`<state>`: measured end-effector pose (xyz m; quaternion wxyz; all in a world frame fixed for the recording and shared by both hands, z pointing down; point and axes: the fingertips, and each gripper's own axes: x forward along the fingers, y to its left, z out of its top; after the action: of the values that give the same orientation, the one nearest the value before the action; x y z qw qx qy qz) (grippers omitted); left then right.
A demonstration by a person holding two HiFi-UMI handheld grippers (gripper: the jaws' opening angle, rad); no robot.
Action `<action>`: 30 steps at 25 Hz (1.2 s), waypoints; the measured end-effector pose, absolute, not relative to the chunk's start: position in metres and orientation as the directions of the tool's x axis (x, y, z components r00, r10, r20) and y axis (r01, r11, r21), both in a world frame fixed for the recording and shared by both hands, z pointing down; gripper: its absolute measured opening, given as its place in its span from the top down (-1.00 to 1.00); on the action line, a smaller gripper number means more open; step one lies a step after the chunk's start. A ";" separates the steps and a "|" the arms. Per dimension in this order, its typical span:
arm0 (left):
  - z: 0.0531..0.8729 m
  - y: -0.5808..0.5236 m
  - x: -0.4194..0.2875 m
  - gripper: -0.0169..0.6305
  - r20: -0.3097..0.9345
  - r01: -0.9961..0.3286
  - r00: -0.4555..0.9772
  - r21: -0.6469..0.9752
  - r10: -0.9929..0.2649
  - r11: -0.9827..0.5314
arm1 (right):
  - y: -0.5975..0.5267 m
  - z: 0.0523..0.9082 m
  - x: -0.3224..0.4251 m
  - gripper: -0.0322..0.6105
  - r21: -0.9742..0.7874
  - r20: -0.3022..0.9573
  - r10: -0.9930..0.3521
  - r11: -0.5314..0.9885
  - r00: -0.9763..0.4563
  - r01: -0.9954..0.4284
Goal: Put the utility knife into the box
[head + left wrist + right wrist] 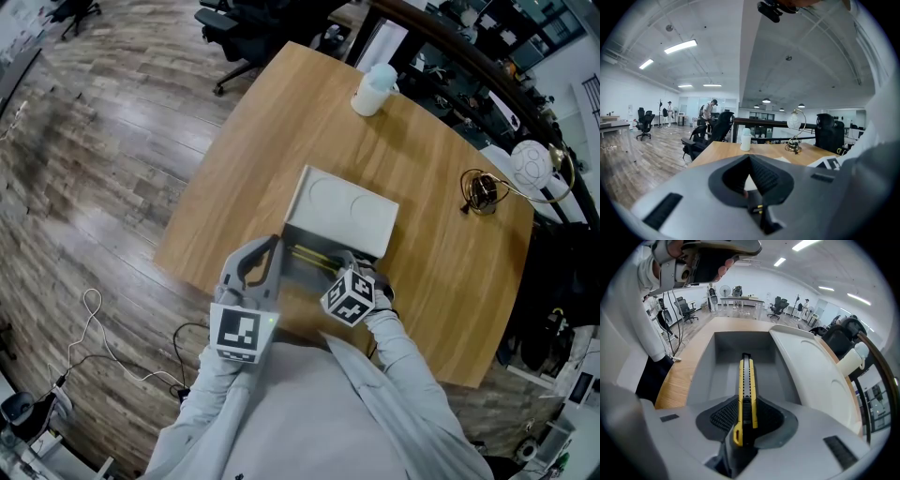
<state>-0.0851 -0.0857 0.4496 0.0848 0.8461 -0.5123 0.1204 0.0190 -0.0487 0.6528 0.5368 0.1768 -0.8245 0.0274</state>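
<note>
Forward at 12 o'clock, the right gripper [746,411] extends from a bent arm, its jaws clamped on the yellow utility knife [746,380], which points into the open box [701,376] on the counter [272,122]. At its 9 o'clock, the left gripper [262,258] hovers with its jaws together and empty.

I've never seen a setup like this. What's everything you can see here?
table: one, light wood, on a wood floor
box: one, grey, open, near table edge
lid: one, pale grey, raised at the box's far side
utility knife: one, yellow and black, pointing into the box
bottle: one, white, far table end
lamp: one, white globe, table's right side
office chairs: several, black, beyond the table
cable: one, white, floor at left
left gripper: grey, jaws together, empty
right gripper: grey, jaws shut on the utility knife
</note>
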 end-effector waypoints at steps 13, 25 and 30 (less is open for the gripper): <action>0.448 -0.086 -0.085 0.89 0.286 -0.879 0.461 0.017 -0.840 -0.476 | -0.050 0.651 0.016 0.45 0.113 0.888 -0.253 0.929 -0.383 -0.352; 0.444 -0.090 -0.084 0.89 0.277 -0.876 0.467 0.011 -0.840 -0.483 | -0.053 0.634 0.017 0.44 0.123 0.856 -0.304 0.905 -0.418 -0.407; 0.441 -0.092 -0.079 0.89 0.269 -0.870 0.476 0.005 -0.837 -0.493 | -0.059 0.616 0.021 0.44 0.130 0.825 -0.350 0.882 -0.443 -0.454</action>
<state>-0.0789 -0.0919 0.4405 0.0703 0.8562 -0.4986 0.1159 0.0212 -0.0590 0.6158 0.4713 0.2371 -0.8477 0.0553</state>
